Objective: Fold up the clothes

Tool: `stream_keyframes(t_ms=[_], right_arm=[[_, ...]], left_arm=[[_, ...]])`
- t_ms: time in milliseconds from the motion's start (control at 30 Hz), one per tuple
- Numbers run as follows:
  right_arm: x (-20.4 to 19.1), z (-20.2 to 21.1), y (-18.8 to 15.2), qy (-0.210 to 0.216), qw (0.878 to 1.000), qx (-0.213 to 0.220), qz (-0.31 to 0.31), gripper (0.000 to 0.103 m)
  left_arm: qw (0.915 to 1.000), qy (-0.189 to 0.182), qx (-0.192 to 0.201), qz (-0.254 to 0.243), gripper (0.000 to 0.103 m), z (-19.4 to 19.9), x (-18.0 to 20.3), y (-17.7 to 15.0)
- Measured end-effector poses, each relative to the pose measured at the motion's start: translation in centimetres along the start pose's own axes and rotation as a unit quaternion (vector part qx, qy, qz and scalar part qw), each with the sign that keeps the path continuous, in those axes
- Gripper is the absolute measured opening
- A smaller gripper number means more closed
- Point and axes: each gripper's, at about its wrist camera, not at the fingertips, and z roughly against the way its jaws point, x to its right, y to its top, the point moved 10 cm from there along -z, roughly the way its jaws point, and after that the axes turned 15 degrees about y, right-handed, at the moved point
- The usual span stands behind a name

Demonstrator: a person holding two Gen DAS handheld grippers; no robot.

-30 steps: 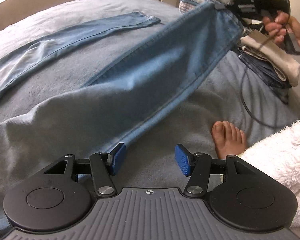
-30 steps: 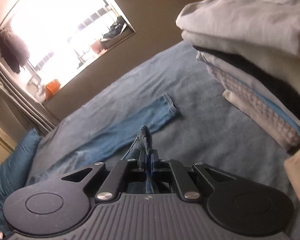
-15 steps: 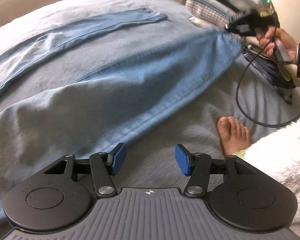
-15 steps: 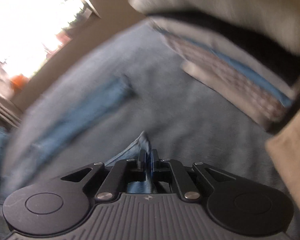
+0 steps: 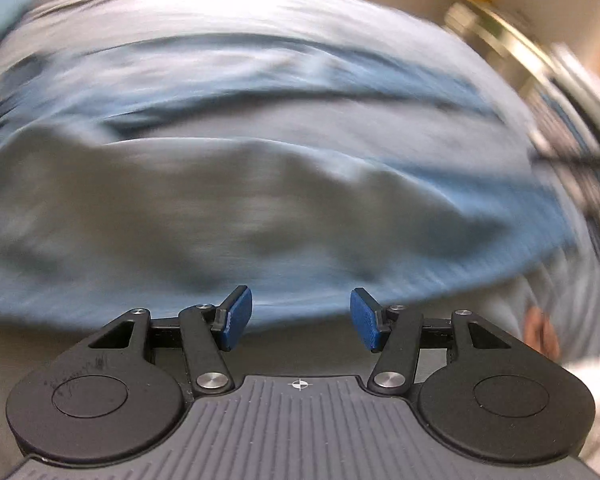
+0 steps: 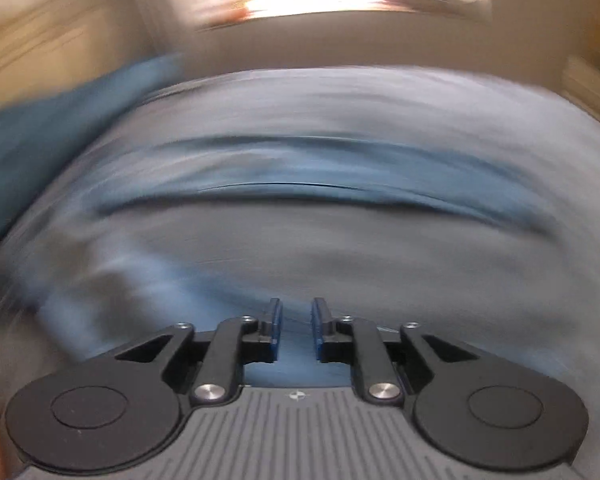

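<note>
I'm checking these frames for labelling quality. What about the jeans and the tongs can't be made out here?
- Jeans, left wrist view: motion blur hides seams, hems and whether the legs overlap.
- Jeans, right wrist view: blur again; whether the blue behind the right tongs, jaws parted and just opening, is denim is unclear.
- Folded stack, left wrist view: smeared, cut off by the right edge.
- Left tongs: open, nothing between them.

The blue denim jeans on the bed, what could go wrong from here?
1. The right gripper has just been opening, so the blue denim jeans may land crooked on the grey-blue bedspread.
2. The open left gripper holds nothing; the fold may bunch.
3. Both views are blurred, so aiming a regrasp looks hard.
</note>
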Motion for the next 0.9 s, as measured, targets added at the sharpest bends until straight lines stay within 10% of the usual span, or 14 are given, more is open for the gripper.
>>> stream_keyframes(t_ms=[200, 367, 633, 767, 900], right_arm=[[-16.9, -11.0, -1.7, 0.177, 0.955, -0.116, 0.209, 0.024], [-22.3, -16.5, -4.4, 0.146, 0.915, -0.142, 0.347, 0.027], [-23.9, -20.5, -5.7, 0.054, 0.875, -0.116, 0.467, 0.019], [-23.8, -20.4, -5.5, 0.048, 0.878, -0.117, 0.462, 0.001], [-24.6, -17.8, -3.3, 0.085, 0.885, -0.104, 0.446, 0.001]], left_arm=[[0.9614, 0.093, -0.025, 0.258, 0.054, -0.3, -12.1, 0.1], [0.9279, 0.163, -0.030, 0.334, 0.055, -1.0, -17.5, -0.8], [0.9138, 0.183, -0.024, 0.362, 0.053, -3.9, -19.4, -0.6], [0.9190, 0.207, 0.000, 0.336, 0.009, -3.5, -19.3, -0.2], [0.9154, 0.201, 0.024, 0.348, 0.002, -1.5, -20.1, 0.7]])
